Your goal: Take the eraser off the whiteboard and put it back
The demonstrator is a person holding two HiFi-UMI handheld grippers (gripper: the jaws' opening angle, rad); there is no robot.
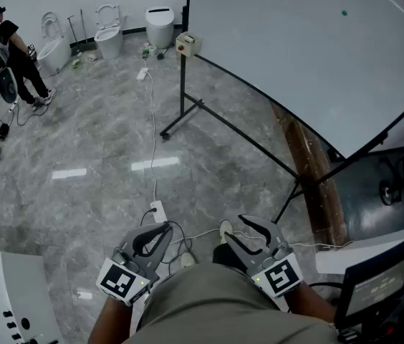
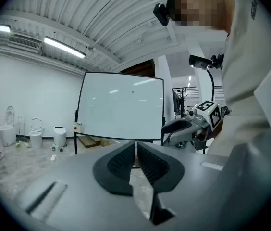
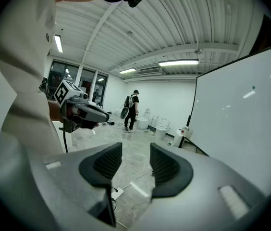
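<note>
The whiteboard (image 1: pixel 309 56) stands on a black frame at the upper right of the head view, and it also shows in the left gripper view (image 2: pixel 121 107) and the right gripper view (image 3: pixel 241 114). A small green dot (image 1: pixel 344 12) sits high on the board. A cream box with a red spot (image 1: pixel 188 44) hangs at its left edge; no eraser is clearly in view. Both grippers are held low, close to the person's body and far from the board. My left gripper (image 1: pixel 165 229) (image 2: pixel 136 147) is shut and empty. My right gripper (image 1: pixel 235 228) (image 3: pixel 135 154) is open and empty.
A power strip (image 1: pixel 157 210) and cables lie on the grey floor just ahead of the grippers. Wooden planks (image 1: pixel 309 163) lie under the board. A person (image 1: pixel 8 56) stands far left by several toilets (image 1: pixel 109 36). A monitor (image 1: pixel 377 285) is at lower right.
</note>
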